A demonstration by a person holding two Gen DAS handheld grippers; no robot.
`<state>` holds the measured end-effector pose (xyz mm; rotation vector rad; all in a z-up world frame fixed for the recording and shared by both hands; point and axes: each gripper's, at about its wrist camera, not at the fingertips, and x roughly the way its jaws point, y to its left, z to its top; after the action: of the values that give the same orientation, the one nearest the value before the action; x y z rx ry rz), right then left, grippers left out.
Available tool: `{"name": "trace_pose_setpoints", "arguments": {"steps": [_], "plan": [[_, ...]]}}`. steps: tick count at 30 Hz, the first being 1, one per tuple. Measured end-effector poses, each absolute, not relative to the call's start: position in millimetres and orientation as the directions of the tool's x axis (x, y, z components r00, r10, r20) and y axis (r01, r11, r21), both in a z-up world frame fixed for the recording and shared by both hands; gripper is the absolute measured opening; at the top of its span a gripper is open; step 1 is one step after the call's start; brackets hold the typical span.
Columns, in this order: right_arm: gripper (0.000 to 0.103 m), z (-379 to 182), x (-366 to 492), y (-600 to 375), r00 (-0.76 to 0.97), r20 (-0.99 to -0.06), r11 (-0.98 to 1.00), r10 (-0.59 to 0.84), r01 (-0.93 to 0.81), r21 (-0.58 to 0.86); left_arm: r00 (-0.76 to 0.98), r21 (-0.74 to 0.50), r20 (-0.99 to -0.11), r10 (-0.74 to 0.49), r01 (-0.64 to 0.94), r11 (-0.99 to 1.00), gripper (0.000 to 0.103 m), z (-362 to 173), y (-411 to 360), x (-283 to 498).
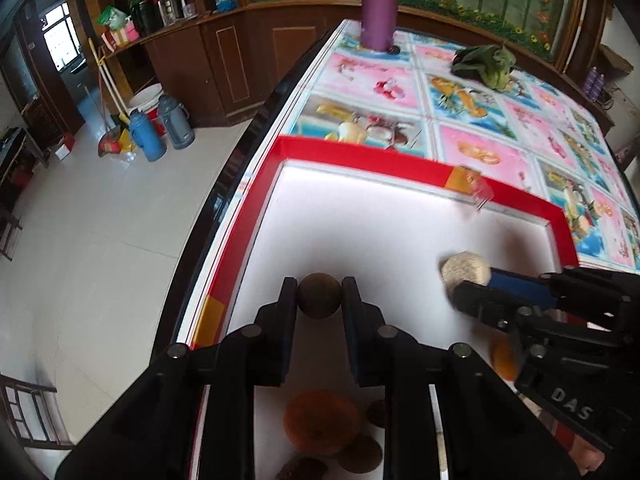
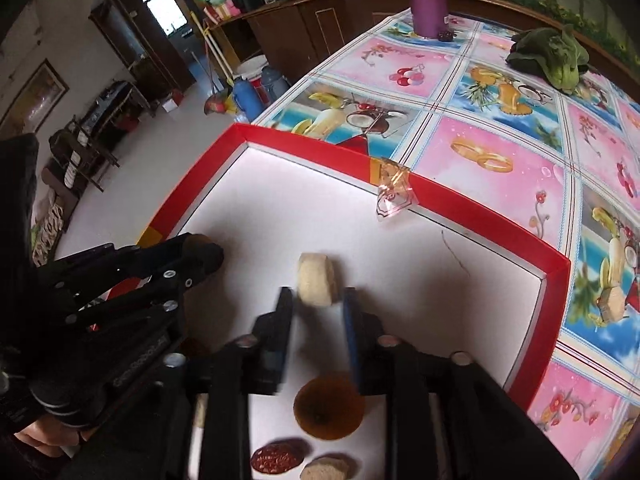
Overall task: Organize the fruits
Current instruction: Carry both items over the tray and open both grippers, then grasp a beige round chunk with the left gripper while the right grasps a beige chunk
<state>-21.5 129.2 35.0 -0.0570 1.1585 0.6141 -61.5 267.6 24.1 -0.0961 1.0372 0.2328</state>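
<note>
Mid-task: left gripper [image 1: 319,294] clamps a brown ball [image 1: 319,295] over the tray [image 1: 360,156], right gripper [image 2: 318,300] jaws narrow, loose around a pale slice [image 2: 316,278]; several fruits lie unsorted.

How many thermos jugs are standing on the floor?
2: a blue jug and a grey jug, side by side in front of the wooden cabinet, beside a white bucket. More may be hidden behind them.

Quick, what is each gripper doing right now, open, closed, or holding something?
Left gripper: closed on a small round brown fruit.
Right gripper: open, with a pale round slice between its fingers, not gripped.
</note>
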Motion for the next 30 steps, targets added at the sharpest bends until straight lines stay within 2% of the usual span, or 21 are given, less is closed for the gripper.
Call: {"name": "trace_pose_setpoints", "arguments": {"steps": [2,3,6,12,18,20,25,30], "plan": [[0.047,40.0,-23.8,127.0,0.256,-0.856,0.823,0.449,-0.492,0.284,0.479,0.028,-0.866,0.147,-0.247,0.969,0.025,22.3,268.7,-63.7],[0.047,44.7,-25.6,123.6,0.266,-0.843,0.815,0.467,-0.500,0.294,0.473,0.030,-0.868,0.150,-0.251,0.967,0.028,22.8,268.6,-64.3],[0.047,64.8,-31.2,104.8,0.320,-0.802,0.803,0.505,-0.515,0.300,0.483,0.027,-0.861,0.158,-0.268,0.963,0.046,28.1,268.4,-68.8],[0.047,95.7,-33.1,25.8,0.473,-0.737,0.841,0.483,-0.485,0.241,0.559,0.039,-0.811,0.173,-0.244,0.969,0.046,62.9,244.0,-79.4],[0.048,80.8,-10.9,-80.0,0.588,-0.752,0.938,0.298,-0.326,0.117,0.643,0.001,-0.765,0.031,-0.047,0.999,0.046,93.9,169.7,-75.5],[0.048,66.6,4.3,-105.8,0.586,-0.774,0.957,0.241,-0.278,0.088,0.639,-0.010,-0.769,-0.016,0.013,1.000,0.046,95.0,144.4,-68.0],[0.048,45.0,23.2,-127.8,0.561,-0.796,0.963,0.228,-0.250,0.100,0.594,-0.018,-0.800,-0.085,0.118,0.993,0.046,80.6,85.6,-39.6],[0.048,39.8,35.6,-120.4,0.559,-0.794,0.958,0.239,-0.268,0.100,0.549,-0.044,-0.829,-0.110,0.131,0.990,0.046,68.4,60.0,-14.2]]}}
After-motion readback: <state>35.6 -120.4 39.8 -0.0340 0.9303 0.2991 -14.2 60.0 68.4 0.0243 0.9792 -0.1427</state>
